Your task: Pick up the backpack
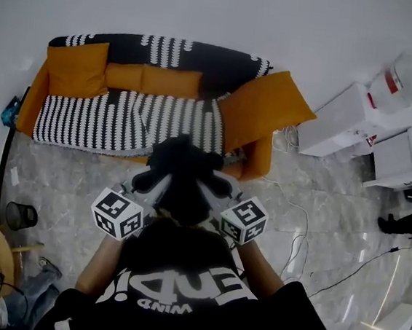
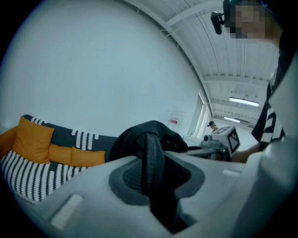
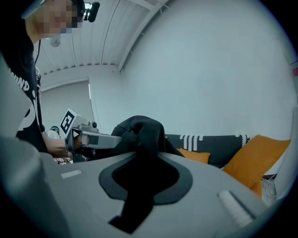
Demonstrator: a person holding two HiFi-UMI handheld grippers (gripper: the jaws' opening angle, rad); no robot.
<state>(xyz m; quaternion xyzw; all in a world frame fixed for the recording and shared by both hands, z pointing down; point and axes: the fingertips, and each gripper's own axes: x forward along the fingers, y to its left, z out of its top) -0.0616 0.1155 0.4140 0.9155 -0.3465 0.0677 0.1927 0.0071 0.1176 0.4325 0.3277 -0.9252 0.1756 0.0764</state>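
We hold the black backpack (image 1: 181, 174) up just in front of the sofa (image 1: 123, 119), with our left gripper (image 2: 151, 169) and right gripper (image 3: 139, 174) each squeezed tight on its cloth, one on each side, so it cannot slip.

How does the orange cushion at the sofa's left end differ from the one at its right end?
The left cushion is smaller and sits squarely against the backrest of the sofa; the right cushion is larger, turned at an angle and reaches past the sofa's end. Both are plain orange.
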